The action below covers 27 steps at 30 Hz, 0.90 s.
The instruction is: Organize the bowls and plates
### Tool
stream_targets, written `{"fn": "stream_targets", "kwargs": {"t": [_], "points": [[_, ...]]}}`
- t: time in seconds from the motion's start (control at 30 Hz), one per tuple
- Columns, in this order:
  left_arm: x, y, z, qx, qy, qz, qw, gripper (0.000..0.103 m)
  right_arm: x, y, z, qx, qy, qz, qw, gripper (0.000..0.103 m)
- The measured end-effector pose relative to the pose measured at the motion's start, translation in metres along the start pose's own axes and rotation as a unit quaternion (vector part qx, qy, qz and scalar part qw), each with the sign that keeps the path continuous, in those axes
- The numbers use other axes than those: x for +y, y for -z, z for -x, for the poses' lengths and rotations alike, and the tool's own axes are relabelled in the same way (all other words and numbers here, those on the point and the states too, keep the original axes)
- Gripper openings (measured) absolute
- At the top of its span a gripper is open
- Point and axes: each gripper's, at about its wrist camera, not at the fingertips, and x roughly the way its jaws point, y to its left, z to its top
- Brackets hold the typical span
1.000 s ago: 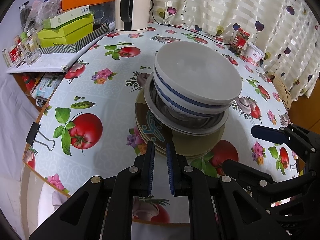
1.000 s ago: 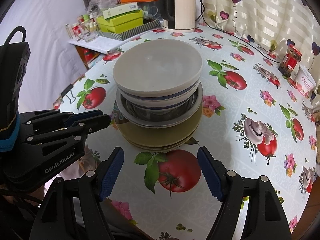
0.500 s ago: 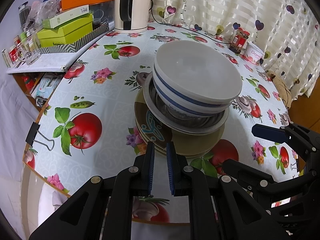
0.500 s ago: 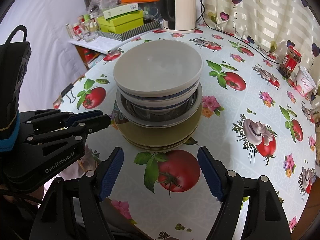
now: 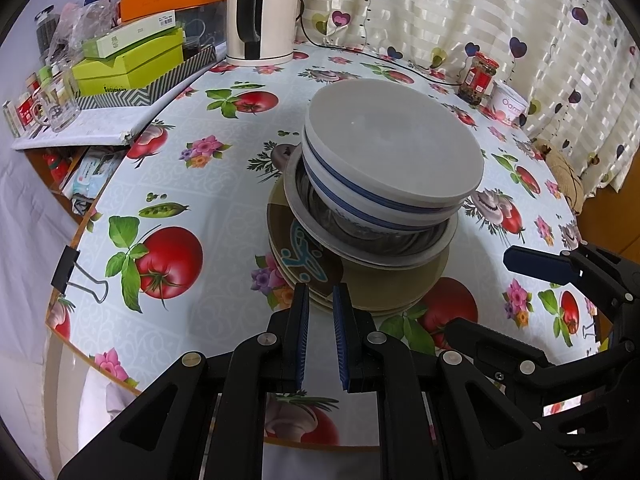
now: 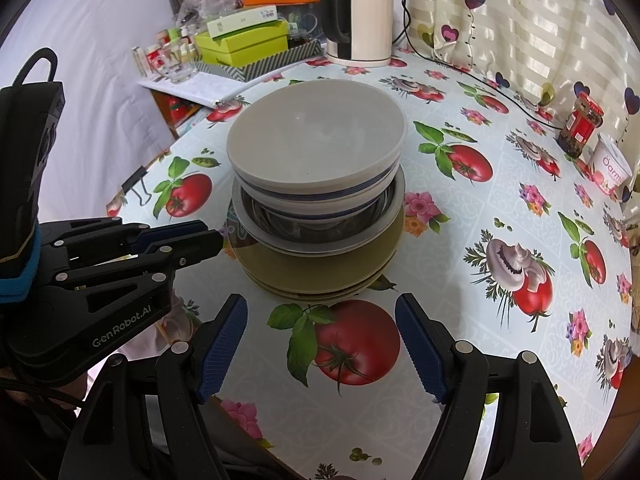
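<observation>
Nearest on my L cam, the left gripper (image 5: 320, 332) has its pads nearly pressed together w/ only a slim gap and nothing btwn them, tips just short of the olive plates (image 5: 384, 284); my R cam shows the right gripper (image 6: 320, 344) spread wide and empty over the tablecloth (image 6: 480, 216). Mid-table sits one stack: plates, a steel bowl (image 6: 320, 232), then blue-striped white bowls (image 6: 316, 148). Only the L cam shows a teal pattern on the top plate; kettle (image 6: 360, 20) far back.
</observation>
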Motion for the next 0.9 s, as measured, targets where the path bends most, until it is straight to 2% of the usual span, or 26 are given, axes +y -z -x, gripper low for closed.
{"fn": "stream_targets", "kwargs": {"t": [0.9], "points": [[-0.0035, -0.0025, -0.0028, 0.006, -0.005, -0.008, 0.9999, 0.013, 0.0008, 0.0006, 0.0000, -0.001, -0.001, 0.001, 1.000, 0.078]]}}
